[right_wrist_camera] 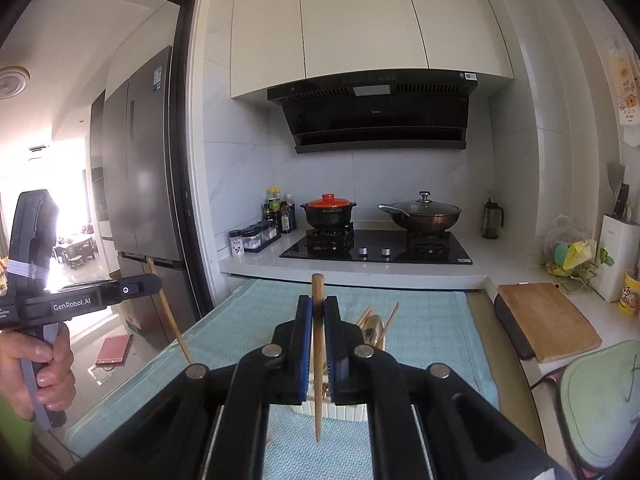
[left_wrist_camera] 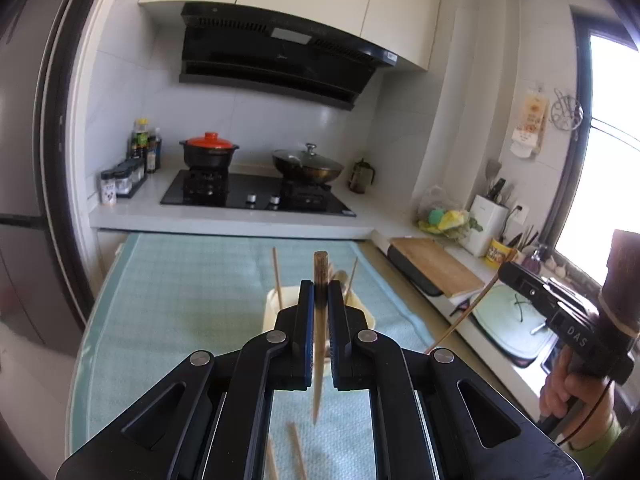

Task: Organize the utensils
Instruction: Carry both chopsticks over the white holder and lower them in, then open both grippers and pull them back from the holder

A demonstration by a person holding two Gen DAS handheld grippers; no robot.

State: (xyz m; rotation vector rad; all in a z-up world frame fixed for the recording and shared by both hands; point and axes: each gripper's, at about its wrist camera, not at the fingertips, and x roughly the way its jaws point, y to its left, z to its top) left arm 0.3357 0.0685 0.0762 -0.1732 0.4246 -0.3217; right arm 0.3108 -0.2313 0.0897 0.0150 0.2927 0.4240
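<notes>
My left gripper (left_wrist_camera: 320, 292) is shut on a dark-topped wooden chopstick (left_wrist_camera: 320, 280), held upright above the table. My right gripper (right_wrist_camera: 318, 308) is shut on a lighter wooden chopstick (right_wrist_camera: 317, 340), also upright. A cream utensil holder (left_wrist_camera: 272, 304) stands on the light-blue mat (left_wrist_camera: 180, 280) just beyond both grippers; it also shows in the right wrist view (right_wrist_camera: 344, 410). It holds several chopsticks (left_wrist_camera: 277, 276) and a spoon (right_wrist_camera: 374, 330). Loose chopsticks (left_wrist_camera: 298, 454) lie on the mat under the left gripper. The right gripper shows in the left wrist view (left_wrist_camera: 560, 304), the left gripper in the right wrist view (right_wrist_camera: 80, 292).
A counter behind the table carries a black hob (left_wrist_camera: 256, 196) with a red-lidded pot (left_wrist_camera: 209, 150) and a wok (left_wrist_camera: 308, 166). A wooden cutting board (right_wrist_camera: 548, 320) and a sink (left_wrist_camera: 516, 320) lie to the right. A fridge (right_wrist_camera: 140, 160) stands to the left.
</notes>
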